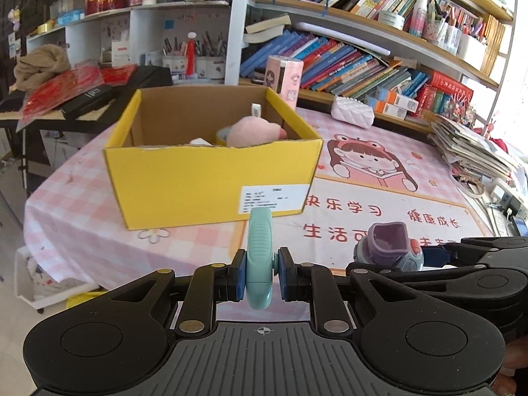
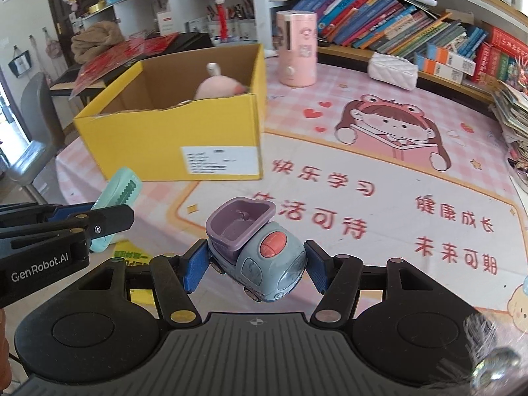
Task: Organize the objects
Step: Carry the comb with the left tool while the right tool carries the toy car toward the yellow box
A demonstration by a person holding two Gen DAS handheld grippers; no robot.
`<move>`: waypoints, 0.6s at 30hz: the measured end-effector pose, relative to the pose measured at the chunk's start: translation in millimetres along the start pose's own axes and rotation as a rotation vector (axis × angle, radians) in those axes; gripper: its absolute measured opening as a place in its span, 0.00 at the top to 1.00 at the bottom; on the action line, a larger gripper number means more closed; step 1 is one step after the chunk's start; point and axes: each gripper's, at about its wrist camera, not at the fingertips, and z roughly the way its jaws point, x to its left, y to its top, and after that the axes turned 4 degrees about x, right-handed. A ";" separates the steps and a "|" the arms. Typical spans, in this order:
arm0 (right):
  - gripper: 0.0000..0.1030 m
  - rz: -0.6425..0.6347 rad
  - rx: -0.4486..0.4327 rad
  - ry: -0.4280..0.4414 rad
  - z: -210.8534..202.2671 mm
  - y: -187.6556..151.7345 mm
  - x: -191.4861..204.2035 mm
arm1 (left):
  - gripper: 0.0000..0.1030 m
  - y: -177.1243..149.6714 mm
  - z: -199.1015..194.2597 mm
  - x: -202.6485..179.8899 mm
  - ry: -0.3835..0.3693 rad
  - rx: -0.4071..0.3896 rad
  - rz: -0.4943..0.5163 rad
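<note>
My left gripper [image 1: 260,272] is shut on a mint-green clip [image 1: 260,257] and holds it upright above the near table edge. It also shows in the right wrist view [image 2: 115,208]. My right gripper [image 2: 255,269] is shut on a blue toy truck with a purple bin [image 2: 255,250]; the truck also shows in the left wrist view [image 1: 389,247]. The yellow cardboard box [image 1: 211,178] stands open ahead on the table, also seen in the right wrist view [image 2: 171,142]. Inside it lies a pink plush toy [image 1: 254,130] with other small items.
A pink cylinder container [image 2: 297,49] and a white quilted pouch [image 2: 392,69] stand behind the box. Bookshelves line the back. A stack of papers [image 1: 475,148] sits at the right. The pink cartoon table mat [image 2: 379,181] covers the table.
</note>
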 end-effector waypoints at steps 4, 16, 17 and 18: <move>0.42 -0.013 -0.015 0.010 -4.7 -2.2 14.8 | 0.83 -3.2 -11.2 10.8 0.015 -0.023 -0.010; 0.42 -0.068 -0.066 0.023 -15.4 3.8 45.1 | 0.83 -3.6 -33.2 31.7 0.045 -0.088 -0.035; 0.42 -0.074 -0.070 0.022 -15.8 5.1 46.5 | 0.83 -2.7 -33.6 33.1 0.047 -0.090 -0.039; 0.42 -0.079 -0.073 0.021 -16.0 6.4 47.7 | 0.83 -1.7 -33.9 34.5 0.049 -0.092 -0.042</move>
